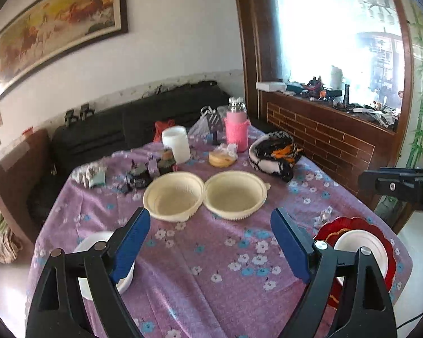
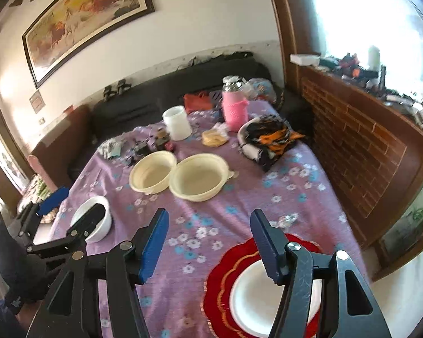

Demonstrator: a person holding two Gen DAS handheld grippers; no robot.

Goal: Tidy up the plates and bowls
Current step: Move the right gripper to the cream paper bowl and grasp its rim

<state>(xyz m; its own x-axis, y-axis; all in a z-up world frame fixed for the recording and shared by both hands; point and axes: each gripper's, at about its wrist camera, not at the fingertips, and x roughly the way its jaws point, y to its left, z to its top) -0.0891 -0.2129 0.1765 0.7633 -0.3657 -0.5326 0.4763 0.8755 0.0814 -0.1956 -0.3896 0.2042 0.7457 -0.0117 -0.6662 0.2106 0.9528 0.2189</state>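
Pink bottle (image 2: 234, 109) behind cream bowls (image 2: 199, 177)

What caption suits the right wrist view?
Open right gripper above round white plate on scalloped red charger; two cream plastic bowls beyond.

My left finger (image 1: 129, 242) covers much of the white bowl (image 1: 98, 242), and my right finger (image 2: 268, 245) hides part of the white plate (image 2: 251, 295) beside it. The red plate (image 2: 220, 281) beneath runs off the frame's bottom edge.
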